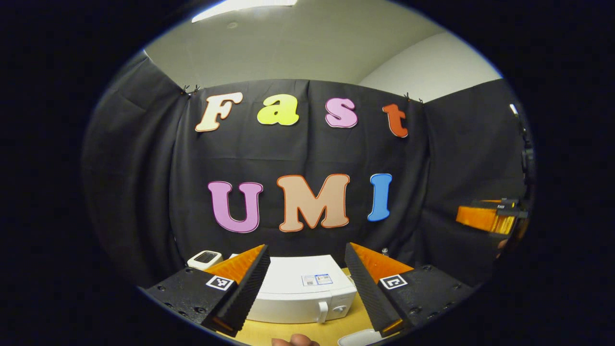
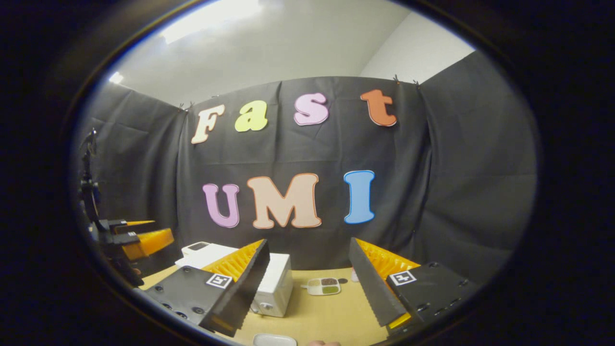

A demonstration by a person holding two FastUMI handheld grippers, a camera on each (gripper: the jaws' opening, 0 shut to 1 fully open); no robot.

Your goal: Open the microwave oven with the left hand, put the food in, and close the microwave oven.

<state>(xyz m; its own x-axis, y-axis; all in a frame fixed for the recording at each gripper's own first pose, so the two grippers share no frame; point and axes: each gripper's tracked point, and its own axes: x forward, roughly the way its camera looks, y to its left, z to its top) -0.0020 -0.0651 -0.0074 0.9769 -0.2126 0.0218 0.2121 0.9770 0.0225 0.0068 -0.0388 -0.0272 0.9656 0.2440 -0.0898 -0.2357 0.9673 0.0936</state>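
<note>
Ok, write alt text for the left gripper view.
The left gripper, fingers spread open, hangs above a closed white microwave oven on a wooden table. A small white device sits behind the oven, and the right gripper shows at the right edge.

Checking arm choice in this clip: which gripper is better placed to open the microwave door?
Left. In the left gripper view the microwave sits straight ahead between the open left gripper, door handle facing it. In the right gripper view it lies off to the left of the right gripper.
</note>
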